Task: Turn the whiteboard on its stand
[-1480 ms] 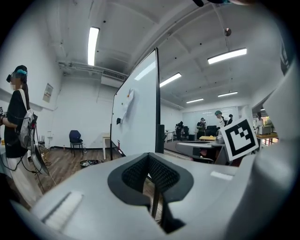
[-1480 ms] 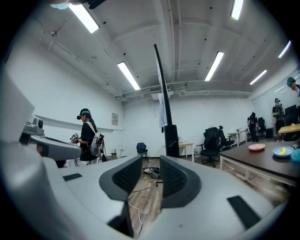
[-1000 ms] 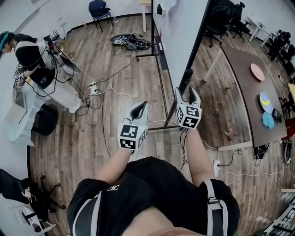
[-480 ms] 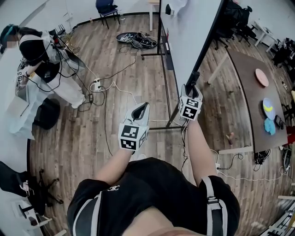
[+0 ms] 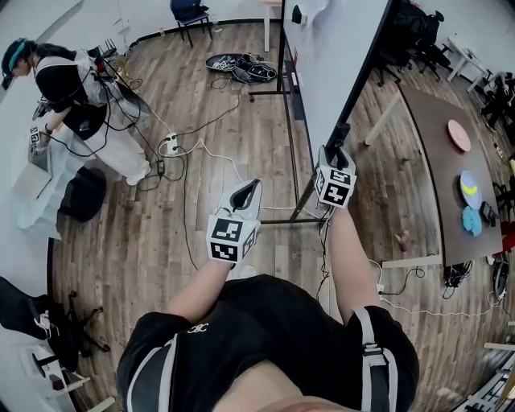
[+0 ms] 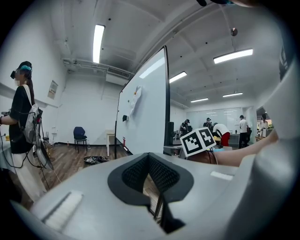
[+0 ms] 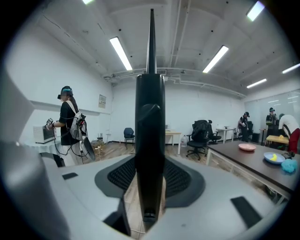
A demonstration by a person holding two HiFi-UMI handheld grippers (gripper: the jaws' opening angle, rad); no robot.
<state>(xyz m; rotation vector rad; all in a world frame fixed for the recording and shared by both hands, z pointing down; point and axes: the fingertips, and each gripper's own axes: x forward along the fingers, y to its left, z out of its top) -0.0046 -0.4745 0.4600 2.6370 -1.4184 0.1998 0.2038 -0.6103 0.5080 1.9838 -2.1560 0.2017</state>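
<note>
The whiteboard (image 5: 334,56) stands upright on its black wheeled stand (image 5: 278,219) ahead of me, seen nearly edge-on. My right gripper (image 5: 336,153) is at the board's near black edge frame (image 5: 364,68). In the right gripper view that frame post (image 7: 150,140) runs up between the pads, and the jaws of the right gripper (image 7: 150,185) are closing on it with both pads against its sides. My left gripper (image 5: 246,191) hangs left of the stand, shut and holding nothing. The left gripper view shows the left gripper (image 6: 149,176) pointing at the whiteboard (image 6: 145,108) face.
A person (image 5: 72,88) works at the left wall. Cables and a power strip (image 5: 169,146) lie on the wood floor, with a cable heap (image 5: 237,68) near the stand's far foot. A brown table (image 5: 438,185) with plates stands right. An office chair (image 5: 189,12) is at the back.
My right gripper has moved forward onto the whiteboard's edge frame and its jaws have drawn in around it. The left gripper has stayed where it was.
</note>
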